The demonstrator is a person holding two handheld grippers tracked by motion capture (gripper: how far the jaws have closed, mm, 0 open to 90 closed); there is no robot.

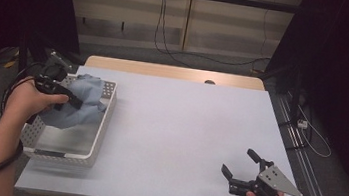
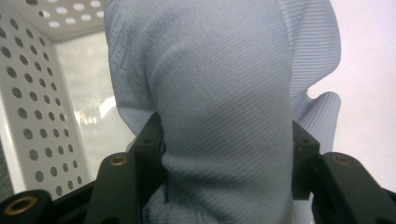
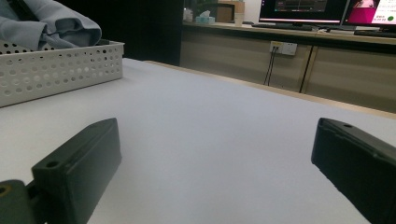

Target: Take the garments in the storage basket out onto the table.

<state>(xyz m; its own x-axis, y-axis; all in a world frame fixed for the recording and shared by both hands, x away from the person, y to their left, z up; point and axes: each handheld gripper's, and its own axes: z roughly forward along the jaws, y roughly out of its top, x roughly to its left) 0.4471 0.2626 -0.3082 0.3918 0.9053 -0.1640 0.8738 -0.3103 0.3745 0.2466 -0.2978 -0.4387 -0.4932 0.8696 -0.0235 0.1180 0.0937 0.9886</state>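
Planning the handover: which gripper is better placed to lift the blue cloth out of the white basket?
Left. The left gripper already has its jaws shut on the blue cloth above the white basket. The right gripper rests open at the table's near right corner.

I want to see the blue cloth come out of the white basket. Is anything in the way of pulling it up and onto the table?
Nothing visible blocks it. The left gripper jaws already pinch the blue cloth above the open-topped white basket, and the table beside it looks bare up to the right gripper.
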